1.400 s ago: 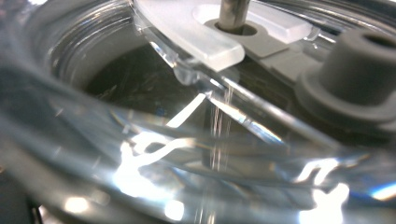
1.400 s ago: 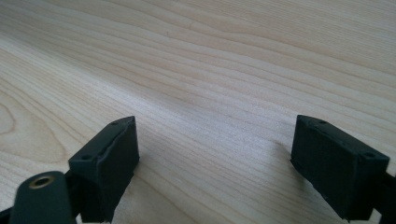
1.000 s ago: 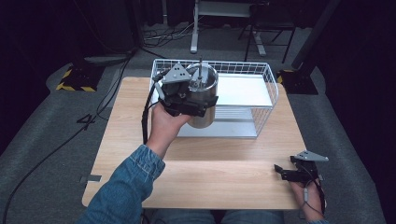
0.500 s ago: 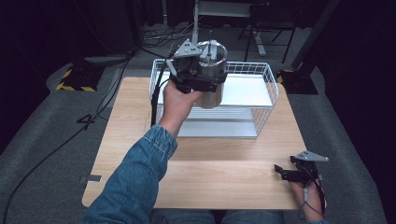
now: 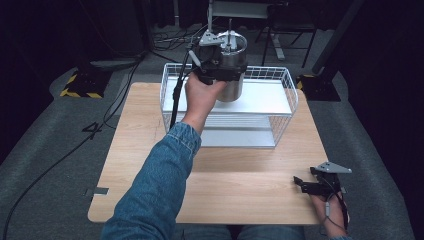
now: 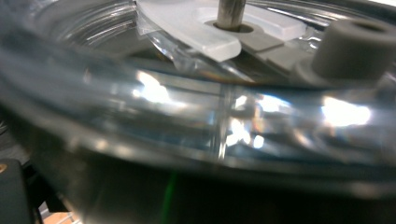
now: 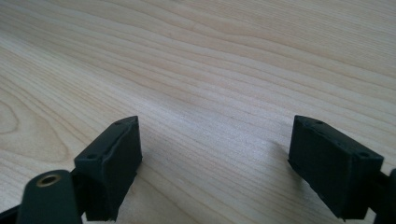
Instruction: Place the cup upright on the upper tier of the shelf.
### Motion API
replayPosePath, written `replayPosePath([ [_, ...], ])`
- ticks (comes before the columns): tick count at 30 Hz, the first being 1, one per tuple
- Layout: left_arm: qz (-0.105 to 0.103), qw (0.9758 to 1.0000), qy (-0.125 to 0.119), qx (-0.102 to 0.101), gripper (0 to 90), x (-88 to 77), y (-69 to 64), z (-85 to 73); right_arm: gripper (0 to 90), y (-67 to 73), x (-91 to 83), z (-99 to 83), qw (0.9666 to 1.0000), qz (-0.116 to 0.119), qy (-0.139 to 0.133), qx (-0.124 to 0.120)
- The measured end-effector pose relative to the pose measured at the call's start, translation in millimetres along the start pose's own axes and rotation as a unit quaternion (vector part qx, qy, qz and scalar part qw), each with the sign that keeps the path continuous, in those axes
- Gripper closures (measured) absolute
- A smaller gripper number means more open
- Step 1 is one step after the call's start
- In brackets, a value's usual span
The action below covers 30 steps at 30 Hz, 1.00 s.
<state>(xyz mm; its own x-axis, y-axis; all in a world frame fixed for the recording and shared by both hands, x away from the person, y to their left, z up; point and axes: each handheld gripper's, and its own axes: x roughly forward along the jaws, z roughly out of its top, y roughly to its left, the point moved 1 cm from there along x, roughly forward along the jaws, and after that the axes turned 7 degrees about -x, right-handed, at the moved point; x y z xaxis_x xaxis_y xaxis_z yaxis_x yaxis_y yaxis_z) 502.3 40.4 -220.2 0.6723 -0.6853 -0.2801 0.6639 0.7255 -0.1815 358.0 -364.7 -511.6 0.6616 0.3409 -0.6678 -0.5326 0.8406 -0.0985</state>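
High view: left gripper [image 5: 220, 70] raised over the far rim of the white wire basket [image 5: 287, 97], jaws clamped on the near wall of a steel canister [image 5: 232, 85] with a clear lid and a central rod. Canister hangs upright, above the basket's white upper shelf [image 5: 265, 97]; whether its base touches the shelf cannot be told. Left hand [image 5: 200, 95] and denim sleeve [image 5: 155, 185] reach in from the bottom edge.

Left gripper view: clear lid rim [image 6: 196, 121] very close and blurred, metal rod [image 6: 230, 11] passing through a white plastic piece [image 6: 187, 23], grey knob [image 6: 355, 46] at right.

Right gripper [image 5: 304, 183] rests low at the near right corner of the wooden table [image 5: 145, 130], well apart from the basket. Right gripper view: jaws spread wide, bare wood grain [image 7: 210, 70] between them, holding nothing
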Motion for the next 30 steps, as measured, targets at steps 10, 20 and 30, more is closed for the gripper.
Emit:
replayPosePath([
  [10, 0.031, 0.9993, 0.007, -0.022, 3.5, 23.7, 17.9, -6.5, 17.5, 0.5, -0.3, 0.0, 1.0, 0.002, 0.0, -0.003],
  [20, 0.061, 0.9977, 0.013, -0.025, 3.5, 39.3, 20.4, -13.7, 17.6, 1.3, -0.4, 0.1, 1.0, 0.001, -0.001, -0.006],
  [30, 0.073, 0.9967, 0.027, -0.023, 3.5, 45.1, 19.8, -17.0, 17.6, 1.5, -0.4, 0.1, 1.0, 0.002, -0.002, -0.007],
])
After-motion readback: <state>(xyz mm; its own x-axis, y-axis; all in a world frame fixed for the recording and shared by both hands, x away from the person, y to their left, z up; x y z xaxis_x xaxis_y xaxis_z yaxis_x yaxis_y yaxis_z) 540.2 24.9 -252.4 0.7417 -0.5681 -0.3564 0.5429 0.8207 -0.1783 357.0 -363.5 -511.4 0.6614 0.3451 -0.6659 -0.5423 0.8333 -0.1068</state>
